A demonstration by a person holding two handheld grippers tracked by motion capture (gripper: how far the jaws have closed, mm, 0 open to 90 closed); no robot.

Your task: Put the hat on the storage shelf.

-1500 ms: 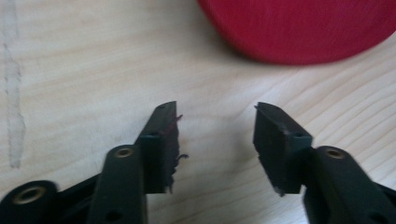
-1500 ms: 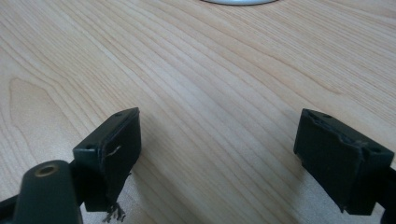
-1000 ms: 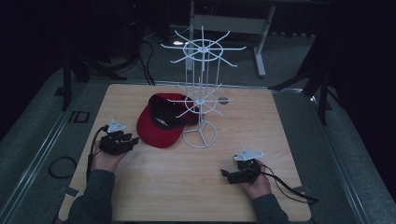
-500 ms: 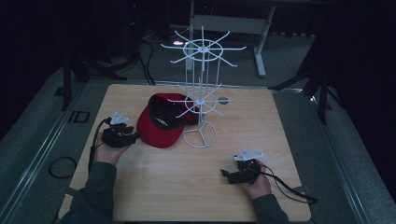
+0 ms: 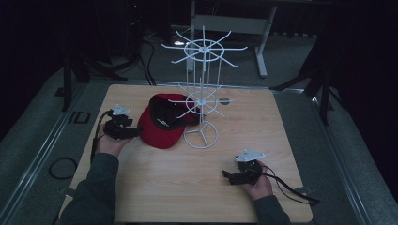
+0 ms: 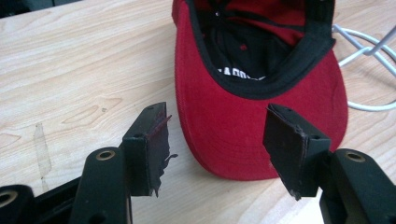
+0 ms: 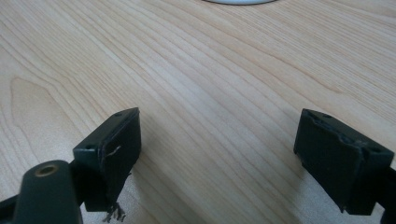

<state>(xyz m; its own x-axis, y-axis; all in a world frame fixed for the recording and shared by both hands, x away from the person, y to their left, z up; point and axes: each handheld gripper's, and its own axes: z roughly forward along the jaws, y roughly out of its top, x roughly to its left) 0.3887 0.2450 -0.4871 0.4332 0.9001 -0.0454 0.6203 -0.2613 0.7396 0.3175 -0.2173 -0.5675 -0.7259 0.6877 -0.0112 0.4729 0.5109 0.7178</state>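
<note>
From the high view, a red fabric baseball cap with a black lining is lying upside down on the pale wooden table, its crown touching the base of a white wire display stand with hooked arms. The left gripper is hovering just beside the cap's brim, while the right gripper is resting well apart, near the table's front edge.

In the left gripper view, the jaws are standing apart, and the cap's stiff red brim is lying between and just beyond them. The cap looks light; its crown looks soft, so the firm brim edge seems the best hold.

In the right gripper view, the jaws are standing wide apart over bare wood, holding nothing.
</note>
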